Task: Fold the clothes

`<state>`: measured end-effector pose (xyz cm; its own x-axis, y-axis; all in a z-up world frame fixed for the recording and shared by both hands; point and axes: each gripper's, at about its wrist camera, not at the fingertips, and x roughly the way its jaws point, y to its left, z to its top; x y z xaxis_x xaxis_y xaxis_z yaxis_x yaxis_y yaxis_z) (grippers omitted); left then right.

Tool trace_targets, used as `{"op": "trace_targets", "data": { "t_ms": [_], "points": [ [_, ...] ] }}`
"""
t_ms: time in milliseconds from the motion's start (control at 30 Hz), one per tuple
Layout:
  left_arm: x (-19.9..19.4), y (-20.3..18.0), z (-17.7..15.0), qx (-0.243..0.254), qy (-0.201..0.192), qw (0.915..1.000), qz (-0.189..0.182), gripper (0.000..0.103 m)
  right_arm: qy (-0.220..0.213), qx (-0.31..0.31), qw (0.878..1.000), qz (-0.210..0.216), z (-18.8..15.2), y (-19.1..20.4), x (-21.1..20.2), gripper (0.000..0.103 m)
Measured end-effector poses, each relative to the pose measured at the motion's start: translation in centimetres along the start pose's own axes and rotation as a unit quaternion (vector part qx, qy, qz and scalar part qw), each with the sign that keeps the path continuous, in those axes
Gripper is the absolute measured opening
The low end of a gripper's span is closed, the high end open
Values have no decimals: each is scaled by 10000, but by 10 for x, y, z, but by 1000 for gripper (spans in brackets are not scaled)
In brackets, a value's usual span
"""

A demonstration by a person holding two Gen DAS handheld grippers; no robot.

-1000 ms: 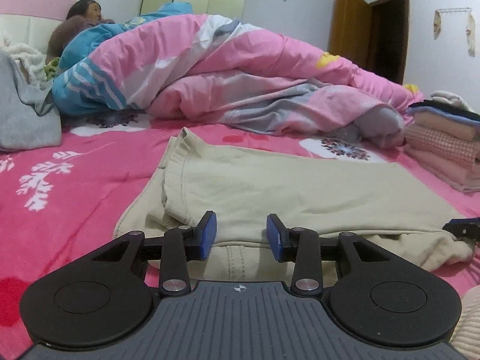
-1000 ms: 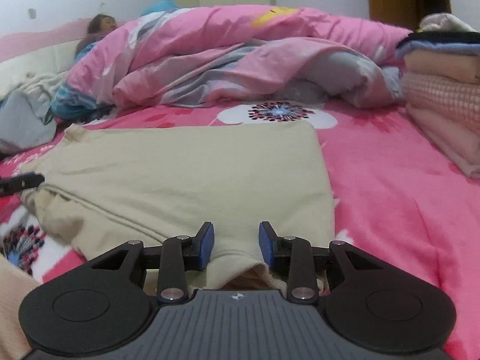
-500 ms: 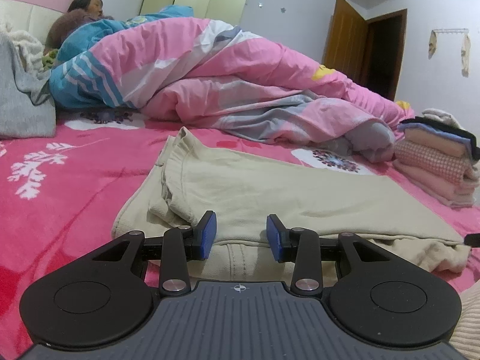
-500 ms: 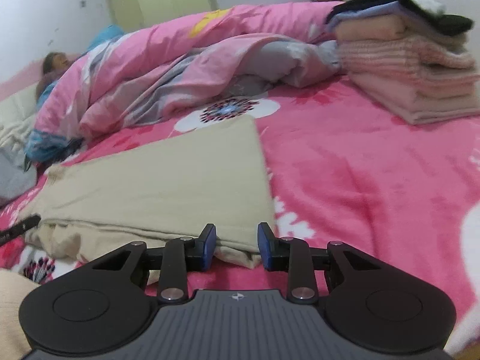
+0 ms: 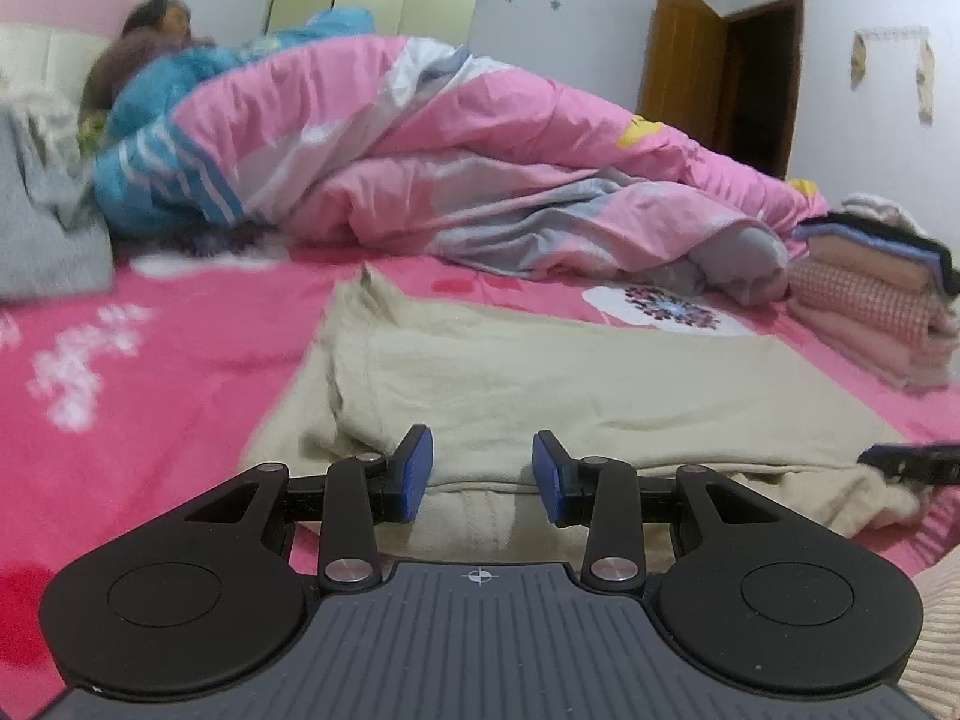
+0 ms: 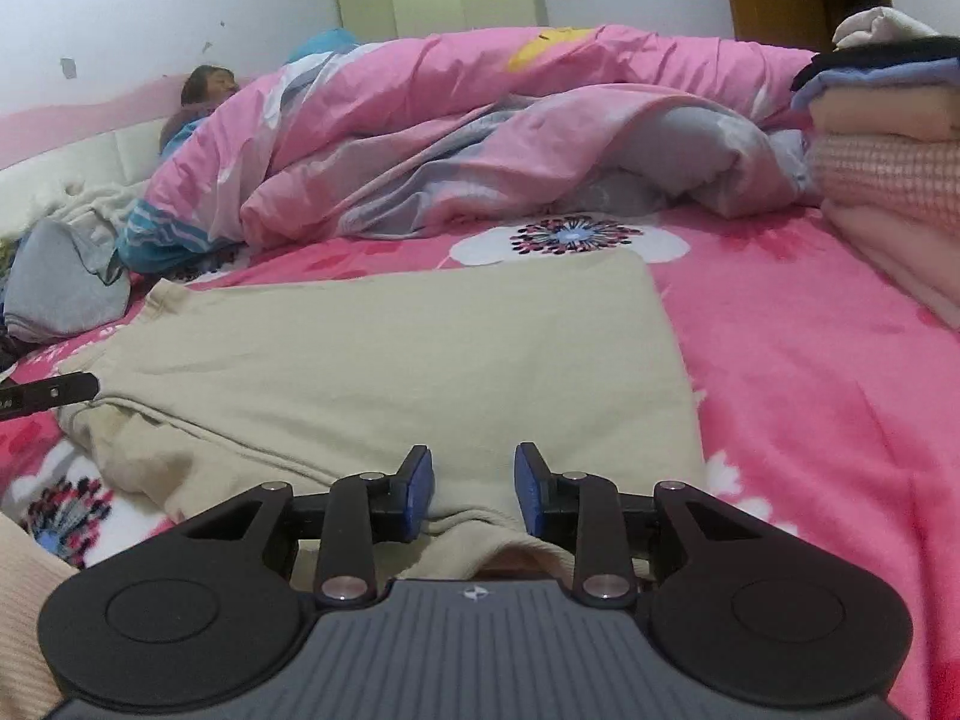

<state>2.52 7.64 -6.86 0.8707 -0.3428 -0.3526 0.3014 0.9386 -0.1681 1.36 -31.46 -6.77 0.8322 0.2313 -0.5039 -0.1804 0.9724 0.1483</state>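
A beige garment (image 5: 576,384) lay partly folded on the pink floral bed (image 5: 168,372), long axis running left to right across both views, its ribbed edge toward the cameras. The left gripper (image 5: 482,471) and right gripper (image 6: 473,489) hovered at that near edge, fingers spread, gripping nothing. A folded stack (image 6: 888,192) sat to the right

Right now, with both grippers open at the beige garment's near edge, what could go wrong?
1. The near edge of the beige garment is bunched in layers, so the left hand-held gripper may pinch only one.
2. The right hand-held gripper could snag the pink bedspread underneath.
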Motion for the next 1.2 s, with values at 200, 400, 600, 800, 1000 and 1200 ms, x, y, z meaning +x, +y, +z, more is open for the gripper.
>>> {"op": "trace_targets", "data": {
  "t_ms": [200,400,600,800,1000,1200],
  "points": [
    [12,0,35,194,-42,9998,41,37,-68,-7,10000,-6,-5,1,-2,32],
    [107,47,36,-941,1293,9871,32,25,-68,71,9999,32,-4,-1,-4,32],
    [104,51,49,-904,1245,9881,86,23,-61,137,9999,60,-3,-2,-4,33],
    [137,55,59,-673,1356,9880,297,23,-62,157,9998,77,-3,-2,-4,33],
    [138,64,60,-941,1192,9874,444,9,-56,194,9997,118,-3,-4,-5,33],
    [124,83,68,-1107,1077,9817,1112,18,-53,232,9996,125,-3,-5,-5,33]
  ]
}}
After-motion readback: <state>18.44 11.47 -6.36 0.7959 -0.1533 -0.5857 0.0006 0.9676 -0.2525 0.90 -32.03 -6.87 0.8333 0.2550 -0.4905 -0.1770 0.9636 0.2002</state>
